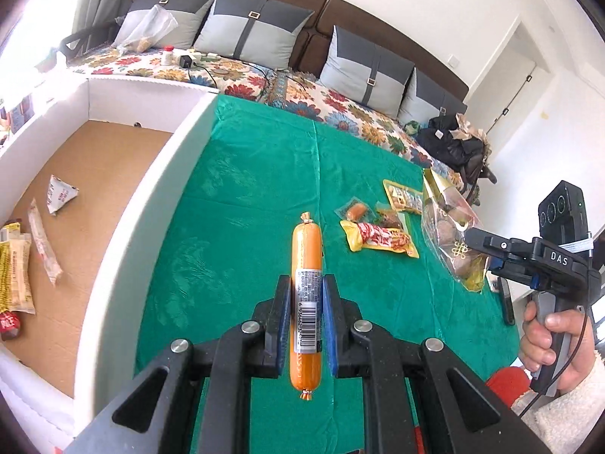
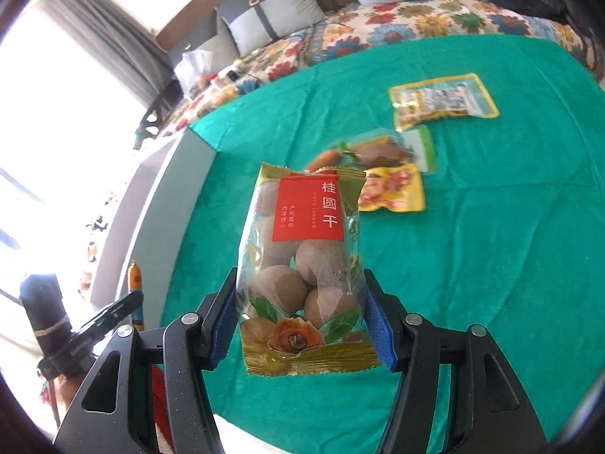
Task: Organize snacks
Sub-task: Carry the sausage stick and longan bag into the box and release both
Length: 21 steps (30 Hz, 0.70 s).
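My left gripper (image 1: 307, 302) has its jaws closed on an orange sausage stick (image 1: 306, 265), pinched at the barcode label about mid-length and held lengthwise above the green cloth (image 1: 245, 196) on the worktop, just right of the white-walled cardboard box (image 1: 113, 159). A few snack packets already lie on the box floor, among them a small white pouch (image 1: 59, 193). My right gripper (image 2: 302, 325) has its jaws clamped on the lower part of a clear bag of dried longan (image 2: 302, 265) with a red label, held upright over the cloth. Still on the cloth beyond it are a yellow snack packet (image 2: 393, 191), a green-edged pouch (image 2: 382, 151) touching it, and a yellow-bordered packet (image 2: 442, 100) farther off.
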Each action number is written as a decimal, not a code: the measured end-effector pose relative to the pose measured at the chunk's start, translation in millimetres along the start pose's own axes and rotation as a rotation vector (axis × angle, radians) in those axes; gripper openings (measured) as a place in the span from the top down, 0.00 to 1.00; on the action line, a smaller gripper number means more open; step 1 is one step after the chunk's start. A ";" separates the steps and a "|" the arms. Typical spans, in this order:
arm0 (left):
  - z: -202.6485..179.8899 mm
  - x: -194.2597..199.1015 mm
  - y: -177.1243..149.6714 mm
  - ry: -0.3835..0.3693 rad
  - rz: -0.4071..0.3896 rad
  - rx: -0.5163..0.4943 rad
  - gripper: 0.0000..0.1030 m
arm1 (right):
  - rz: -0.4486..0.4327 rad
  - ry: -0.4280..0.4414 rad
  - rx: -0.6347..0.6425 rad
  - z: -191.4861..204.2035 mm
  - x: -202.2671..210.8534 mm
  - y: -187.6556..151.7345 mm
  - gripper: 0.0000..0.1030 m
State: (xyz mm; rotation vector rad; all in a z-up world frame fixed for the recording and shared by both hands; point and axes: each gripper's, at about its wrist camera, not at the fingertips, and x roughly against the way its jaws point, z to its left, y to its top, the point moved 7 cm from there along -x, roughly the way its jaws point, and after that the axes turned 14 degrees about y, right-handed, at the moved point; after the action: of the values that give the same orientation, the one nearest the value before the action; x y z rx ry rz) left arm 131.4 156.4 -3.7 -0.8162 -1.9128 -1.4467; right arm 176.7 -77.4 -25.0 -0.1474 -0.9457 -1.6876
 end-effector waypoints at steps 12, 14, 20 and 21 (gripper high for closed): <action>226.9 53.9 21.2 0.530 -0.048 0.192 0.19 | 0.077 0.268 0.289 240.9 -144.5 26.2 0.22; 236.8 57.3 6.6 0.514 -0.061 0.235 0.19 | 0.042 0.223 0.335 217.0 -126.9 22.3 0.22; 160.1 34.5 -3.2 0.372 -0.060 0.181 0.18 | 0.085 -0.239 0.444 37.9 -91.0 -8.9 0.21; 135.9 28.6 -4.2 0.342 -0.061 0.146 0.17 | 0.106 -0.327 0.433 -3.0 -80.1 -19.5 0.21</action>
State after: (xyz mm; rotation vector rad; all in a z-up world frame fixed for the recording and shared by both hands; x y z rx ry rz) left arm 96.9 290.6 -15.1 -0.4152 -1.7671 -1.3627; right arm 189.3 -17.7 -80.5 -0.1819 -1.4992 -1.3488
